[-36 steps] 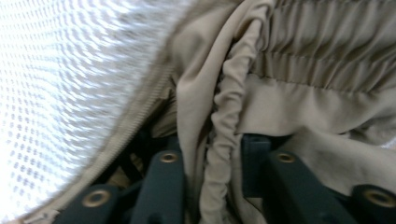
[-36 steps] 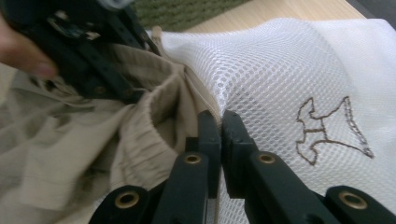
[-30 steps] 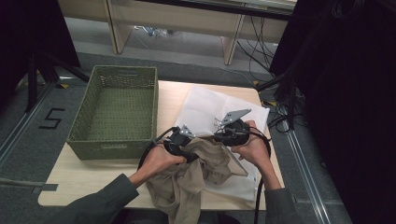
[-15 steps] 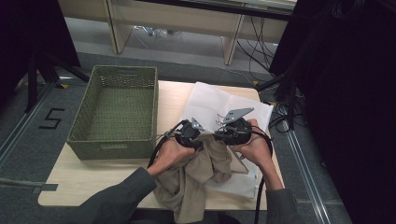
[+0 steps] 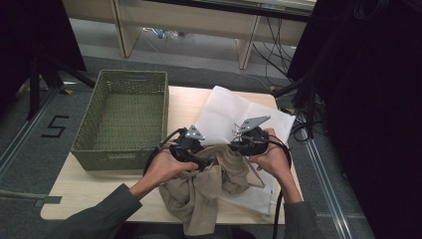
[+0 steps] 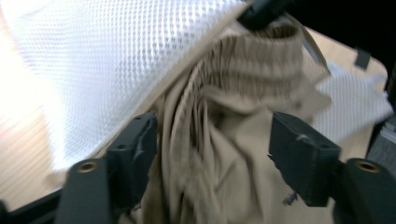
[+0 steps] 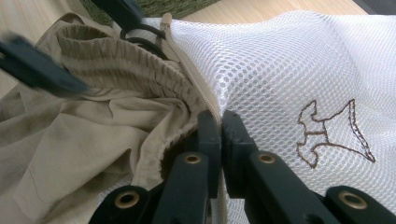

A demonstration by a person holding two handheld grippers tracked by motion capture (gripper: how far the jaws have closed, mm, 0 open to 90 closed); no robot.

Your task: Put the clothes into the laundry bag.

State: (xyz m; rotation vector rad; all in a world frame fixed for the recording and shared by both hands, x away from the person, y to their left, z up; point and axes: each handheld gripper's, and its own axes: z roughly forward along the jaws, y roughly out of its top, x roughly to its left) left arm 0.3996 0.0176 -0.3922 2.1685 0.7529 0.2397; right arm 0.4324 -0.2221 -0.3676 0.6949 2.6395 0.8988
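A beige garment lies bunched at the table's near edge, and its ribbed waistband reaches into the mouth of a white mesh bag. My left gripper sits at the garment's top. Its jaws have just been opening and now stand open, with loose cloth between them that the right pad does not touch. My right gripper is shut on the mesh bag's zipper edge and holds the mouth up. The bag bears a brown embroidered mark.
A green woven basket stands on the table's left half, close to the left hand. Cables trail from both grippers toward the person. The table's right edge lies just beyond the bag, with dark stands and cables past it.
The left gripper pushed right toward the bag's mouth with the cloth, then drew back left, and its jaws opened. The right gripper stayed put, shut on the bag's edge.
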